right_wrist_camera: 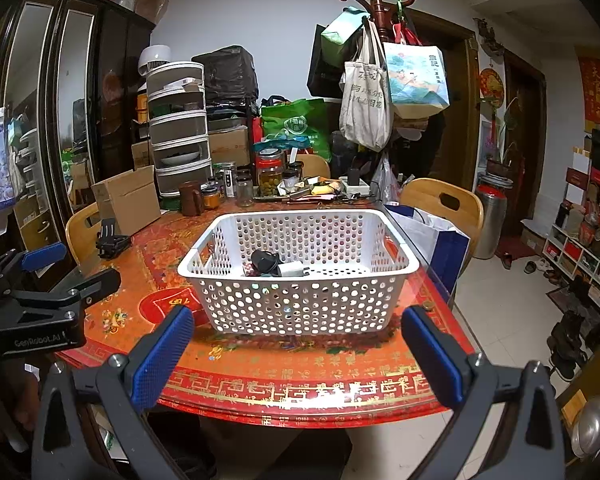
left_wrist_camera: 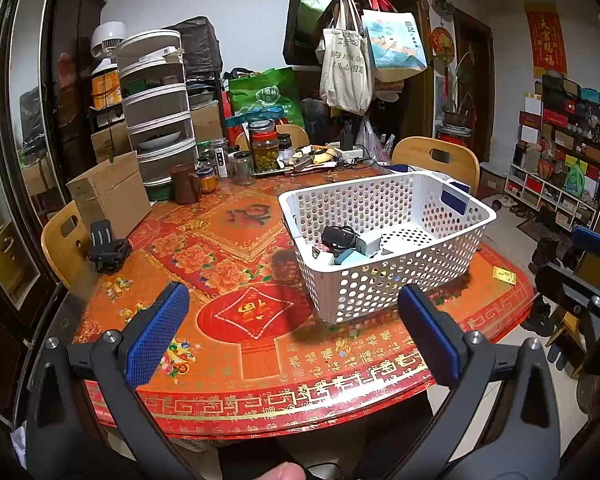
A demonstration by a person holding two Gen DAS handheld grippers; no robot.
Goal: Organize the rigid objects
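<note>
A white perforated basket (left_wrist_camera: 384, 276) stands on the red patterned table (left_wrist_camera: 236, 248); it also shows in the right wrist view (right_wrist_camera: 300, 304). Inside lie several small rigid objects: a black device (left_wrist_camera: 338, 236), a white charger block (left_wrist_camera: 368, 245) and other small items; the black device (right_wrist_camera: 265, 261) and white block (right_wrist_camera: 291, 269) show again. My left gripper (left_wrist_camera: 294, 338) is open and empty, above the table's near edge, short of the basket. My right gripper (right_wrist_camera: 298, 354) is open and empty, in front of the basket. The left gripper also shows at the left of the right wrist view (right_wrist_camera: 40, 280).
A black clip-like holder (left_wrist_camera: 106, 246) and a cardboard box (left_wrist_camera: 108, 196) sit at the table's left. Jars (left_wrist_camera: 265, 152), a brown mug (left_wrist_camera: 185, 183) and clutter line the far side. A small yellow card (left_wrist_camera: 504, 275) lies at the right edge. Wooden chairs (left_wrist_camera: 440, 158) surround the table.
</note>
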